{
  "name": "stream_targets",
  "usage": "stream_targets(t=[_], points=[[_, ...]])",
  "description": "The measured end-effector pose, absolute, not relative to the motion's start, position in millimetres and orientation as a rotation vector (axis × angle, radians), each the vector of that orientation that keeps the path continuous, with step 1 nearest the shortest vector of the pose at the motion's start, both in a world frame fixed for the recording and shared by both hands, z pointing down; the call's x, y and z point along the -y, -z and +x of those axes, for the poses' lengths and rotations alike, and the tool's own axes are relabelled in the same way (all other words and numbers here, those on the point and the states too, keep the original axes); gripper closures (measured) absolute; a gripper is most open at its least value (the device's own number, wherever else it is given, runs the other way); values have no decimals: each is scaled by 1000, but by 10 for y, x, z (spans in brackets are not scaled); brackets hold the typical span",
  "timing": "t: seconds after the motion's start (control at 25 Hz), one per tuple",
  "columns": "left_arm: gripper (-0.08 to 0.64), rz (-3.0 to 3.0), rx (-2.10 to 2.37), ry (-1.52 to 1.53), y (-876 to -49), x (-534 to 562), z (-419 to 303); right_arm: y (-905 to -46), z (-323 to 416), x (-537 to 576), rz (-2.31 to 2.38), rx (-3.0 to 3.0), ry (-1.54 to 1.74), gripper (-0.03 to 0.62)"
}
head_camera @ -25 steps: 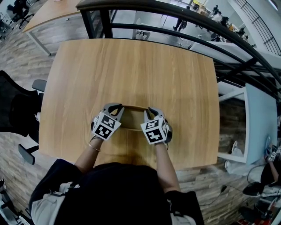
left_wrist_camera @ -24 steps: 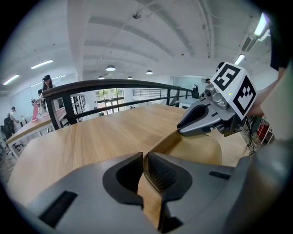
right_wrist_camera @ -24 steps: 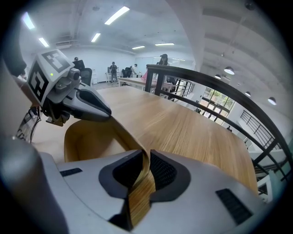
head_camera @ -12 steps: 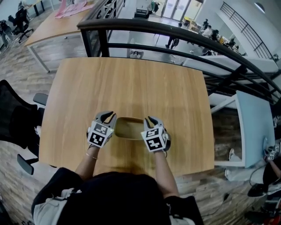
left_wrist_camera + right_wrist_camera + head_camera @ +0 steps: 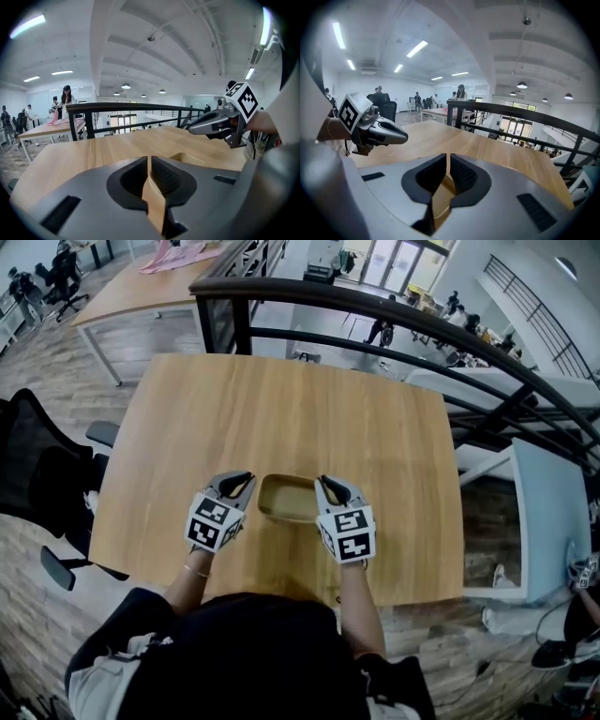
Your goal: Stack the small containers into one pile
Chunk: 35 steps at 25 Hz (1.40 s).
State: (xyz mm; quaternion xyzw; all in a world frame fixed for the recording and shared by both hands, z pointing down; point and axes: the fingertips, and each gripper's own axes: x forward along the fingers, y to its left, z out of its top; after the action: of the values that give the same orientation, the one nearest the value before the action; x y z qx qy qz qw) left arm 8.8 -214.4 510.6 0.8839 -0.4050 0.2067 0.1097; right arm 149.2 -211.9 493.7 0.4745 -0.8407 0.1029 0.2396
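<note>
Container (image 5: pixel 289 499): tan, shallow, with rounded corners and its open side up. It hangs between the two claws over the near half of the counter, close to the person. I cannot tell whether its base touches the wood.
Left claw (image 5: pixel 246 481): closed on the container's left end wall. In the left gripper view the thin tan rim is pinched between the ribbed black pads (image 5: pixel 164 174), with the jaws almost together.
Right claw (image 5: pixel 325 484): closed on the opposite end wall. In the right gripper view a tan wall is clamped in the same way between its pads (image 5: pixel 464 176).
Claws as a pair: side by side at about the same depth. Their tips point away from the person and lean slightly toward each other. The marker cubes face the head view.
Counter (image 5: pixel 281 399): pale wood with rounded corners.
Arms: bare forearms come out of dark sleeves, with a thin bracelet (image 5: pixel 197 570) on the left wrist.
Railing (image 5: pixel 394 315): dark double bar beyond the counter's far edge.
Chair (image 5: pixel 42 484): black, just off the counter's left side.
Background: people stand at another table far off in the hall.
</note>
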Motion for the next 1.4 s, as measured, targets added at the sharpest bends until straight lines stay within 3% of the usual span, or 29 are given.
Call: stream_targets(t=[0.56,1.4], points=[[523,2734,939,-398,-4551,1619,510,-4331,1486,1625,1286,2554,-321,561],[523,2774,804,-404,-4532,1365,785,-4303,1602,1374,1243,2601,-384,563]])
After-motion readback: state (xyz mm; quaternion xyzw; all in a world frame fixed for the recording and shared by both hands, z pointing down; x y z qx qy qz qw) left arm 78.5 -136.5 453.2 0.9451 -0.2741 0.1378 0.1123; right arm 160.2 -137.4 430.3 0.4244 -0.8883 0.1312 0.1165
